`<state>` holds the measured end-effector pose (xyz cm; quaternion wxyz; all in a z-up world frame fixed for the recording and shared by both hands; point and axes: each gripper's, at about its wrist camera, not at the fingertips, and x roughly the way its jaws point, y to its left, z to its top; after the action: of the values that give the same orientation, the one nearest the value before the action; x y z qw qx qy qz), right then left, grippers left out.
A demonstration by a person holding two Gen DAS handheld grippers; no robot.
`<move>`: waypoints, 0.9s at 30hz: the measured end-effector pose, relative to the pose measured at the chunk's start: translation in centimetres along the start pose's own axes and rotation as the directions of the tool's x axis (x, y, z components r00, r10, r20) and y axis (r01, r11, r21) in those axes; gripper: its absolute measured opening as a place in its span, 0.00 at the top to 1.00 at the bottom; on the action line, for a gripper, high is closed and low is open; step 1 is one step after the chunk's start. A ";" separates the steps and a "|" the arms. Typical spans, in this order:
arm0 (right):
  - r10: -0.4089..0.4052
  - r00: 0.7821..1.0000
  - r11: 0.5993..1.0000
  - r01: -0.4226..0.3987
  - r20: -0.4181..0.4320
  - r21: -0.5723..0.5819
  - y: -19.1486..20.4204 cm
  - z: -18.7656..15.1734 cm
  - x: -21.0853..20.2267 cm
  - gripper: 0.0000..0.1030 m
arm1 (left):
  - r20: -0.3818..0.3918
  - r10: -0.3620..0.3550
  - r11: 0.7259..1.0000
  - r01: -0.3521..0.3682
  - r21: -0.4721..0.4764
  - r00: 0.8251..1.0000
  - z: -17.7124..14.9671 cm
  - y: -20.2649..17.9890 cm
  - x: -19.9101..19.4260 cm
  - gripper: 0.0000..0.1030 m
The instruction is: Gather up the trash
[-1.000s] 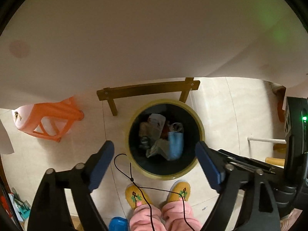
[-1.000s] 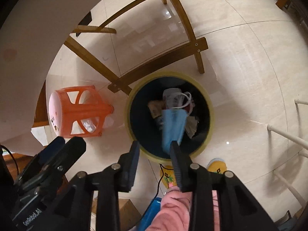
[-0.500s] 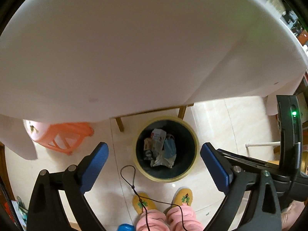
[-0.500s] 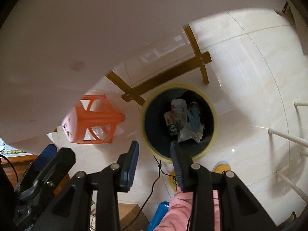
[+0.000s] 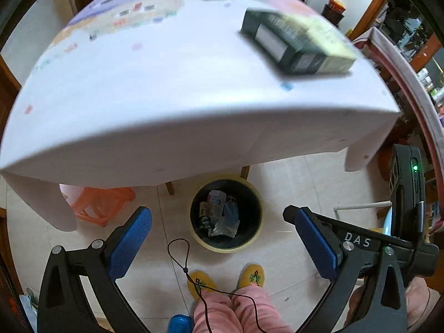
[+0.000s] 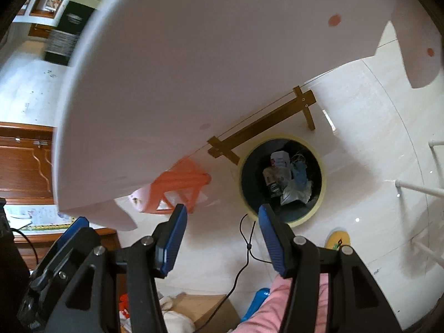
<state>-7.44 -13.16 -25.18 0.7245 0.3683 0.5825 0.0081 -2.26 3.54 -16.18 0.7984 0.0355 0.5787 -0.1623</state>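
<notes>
Down on the tile floor, the round black yellow-rimmed trash bin (image 5: 225, 245) sat full; left gripper (image 5: 219, 238) was spreading empty, and right gripper (image 6: 220, 238) was spreading empty too.

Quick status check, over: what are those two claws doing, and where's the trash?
Left gripper empty, jaws opening wide. Right gripper empty, jaws opening. Trash, blue mask included, lies in the bin. Green box waits on the table.

1. Left gripper (image 5: 222, 234): pointed steeply downward, jaws opening, blue pads (image 5: 129, 245) spread wide, nothing between them.
2. Right gripper (image 6: 220, 240): angled downward, jaws opening, roughly half spread, nothing gripped.
3. Legs (image 5: 236, 310): in pink trousers, below both grippers.
</notes>
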 end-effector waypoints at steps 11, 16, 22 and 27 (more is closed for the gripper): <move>0.006 0.998 0.999 -0.003 0.067 -0.047 5.1 -2.4 -10.5 0.48 | 0.080 -0.055 0.995 0.048 0.088 0.995 1.8 -1.0 -11.3 0.01; 0.013 0.988 0.995 0.002 0.154 -0.100 8.8 -2.2 -15.0 0.48 | 0.174 -0.089 0.990 0.069 0.120 0.981 3.6 -0.9 -15.9 0.01; -0.004 0.964 0.982 0.053 0.265 -0.180 13.0 -0.6 -18.7 0.48 | 0.271 -0.098 0.991 0.068 0.116 0.958 5.9 0.3 -19.6 0.01; -0.020 0.956 0.986 0.066 0.293 -0.151 14.0 1.3 -19.1 0.47 | 0.315 -0.056 0.992 0.019 0.121 0.947 7.4 1.3 -20.8 0.01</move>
<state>-6.66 -12.08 -1.51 0.8292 0.2936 0.4753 -0.0152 -0.85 7.46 5.56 0.8745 0.0444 0.4327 -0.2144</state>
